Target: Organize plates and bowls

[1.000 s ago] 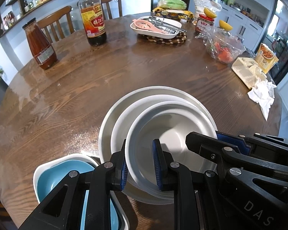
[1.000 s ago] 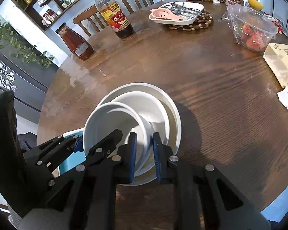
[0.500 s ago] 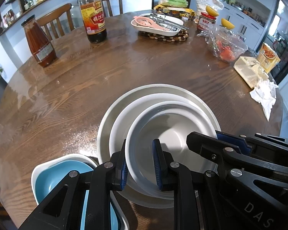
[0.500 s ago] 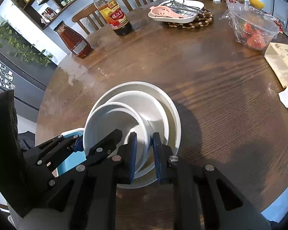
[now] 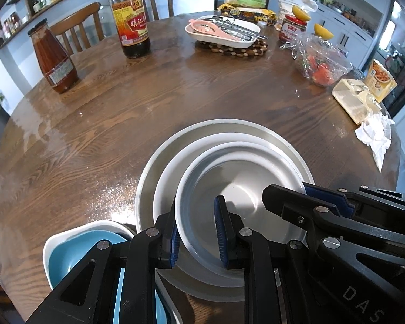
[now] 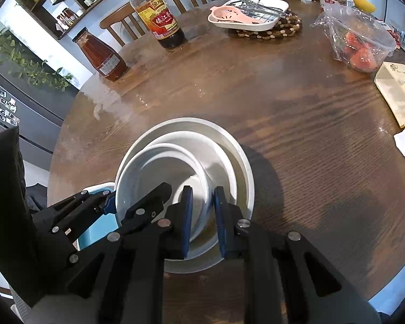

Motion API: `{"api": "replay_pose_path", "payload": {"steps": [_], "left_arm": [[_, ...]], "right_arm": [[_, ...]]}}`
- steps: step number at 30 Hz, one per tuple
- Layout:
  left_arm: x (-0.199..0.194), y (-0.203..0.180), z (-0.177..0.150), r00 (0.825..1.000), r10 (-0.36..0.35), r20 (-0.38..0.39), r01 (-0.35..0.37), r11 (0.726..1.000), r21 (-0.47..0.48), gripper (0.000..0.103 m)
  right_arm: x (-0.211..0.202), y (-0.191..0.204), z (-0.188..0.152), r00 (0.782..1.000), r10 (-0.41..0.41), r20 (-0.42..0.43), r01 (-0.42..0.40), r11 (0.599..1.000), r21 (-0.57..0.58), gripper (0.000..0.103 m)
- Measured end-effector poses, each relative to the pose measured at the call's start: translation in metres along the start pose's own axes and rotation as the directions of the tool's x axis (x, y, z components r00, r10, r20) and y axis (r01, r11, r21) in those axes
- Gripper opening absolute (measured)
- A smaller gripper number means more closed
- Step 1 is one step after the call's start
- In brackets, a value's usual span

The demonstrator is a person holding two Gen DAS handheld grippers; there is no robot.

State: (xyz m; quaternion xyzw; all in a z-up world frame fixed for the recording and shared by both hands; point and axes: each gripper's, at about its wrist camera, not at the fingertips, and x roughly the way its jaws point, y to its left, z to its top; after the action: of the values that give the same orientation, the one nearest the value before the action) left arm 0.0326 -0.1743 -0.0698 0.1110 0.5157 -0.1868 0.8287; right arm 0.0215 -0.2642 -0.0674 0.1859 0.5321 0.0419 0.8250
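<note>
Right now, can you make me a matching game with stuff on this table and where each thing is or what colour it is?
Things:
1. top white bowl
2. blue bowl
3. dark sauce bottle
4. crumpled tissue

Clues:
A. stands at the far side, near the chairs
B. lies at the table's right edge
C. gripped at its rim from both sides
D. sits left of the white stack

Pairs: 1-C, 2-D, 3-A, 4-B

3 white dishes [image 5: 237,189] nested beside blue bowl [image 5: 75,248].
</note>
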Motion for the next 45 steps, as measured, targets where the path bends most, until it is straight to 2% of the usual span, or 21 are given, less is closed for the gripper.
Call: {"api": "replay_pose_path", "payload": {"steps": [45], "left_arm": [[0.0013, 0.0013, 0.0012, 1.0, 0.003, 0.004, -0.003, 1.0, 0.008, 0.021]], "right_arm": [[0.0027, 0.0011, 0.0033, 1.0, -0.009, -0.001, 0.009, 1.0, -0.008, 0.019]]}}
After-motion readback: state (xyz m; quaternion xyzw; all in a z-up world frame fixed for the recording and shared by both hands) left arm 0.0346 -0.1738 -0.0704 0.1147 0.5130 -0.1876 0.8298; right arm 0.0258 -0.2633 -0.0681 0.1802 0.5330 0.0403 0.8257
